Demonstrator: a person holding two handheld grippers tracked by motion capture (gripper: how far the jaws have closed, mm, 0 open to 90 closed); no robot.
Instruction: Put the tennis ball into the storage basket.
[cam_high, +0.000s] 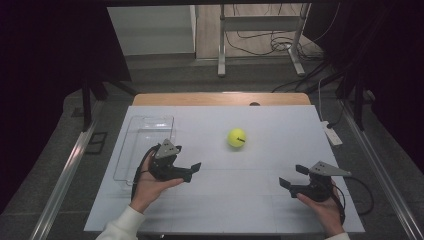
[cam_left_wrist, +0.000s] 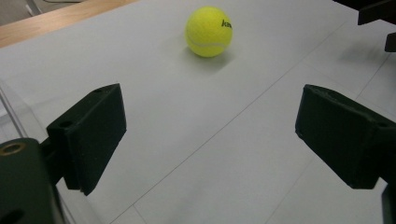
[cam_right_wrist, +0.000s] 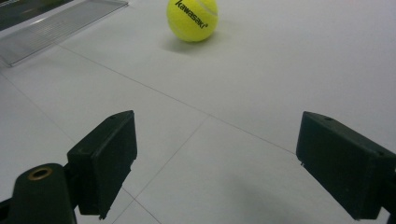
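The tennis ball (cam_high: 236, 138) sits alone on the white worktop (cam_high: 260, 200), a little toward the far edge and well apart from both tools. This looks like the approach step: the left gripper (cam_high: 192, 169) and the right gripper (cam_high: 292, 176) both hover with jaws spread wide, holding nothing. Next comes closing in squarely on a round, fuzzy yellow felt thing (it could roll). A clear, hard plastic tray (cam_high: 131, 150) lies along the left edge.
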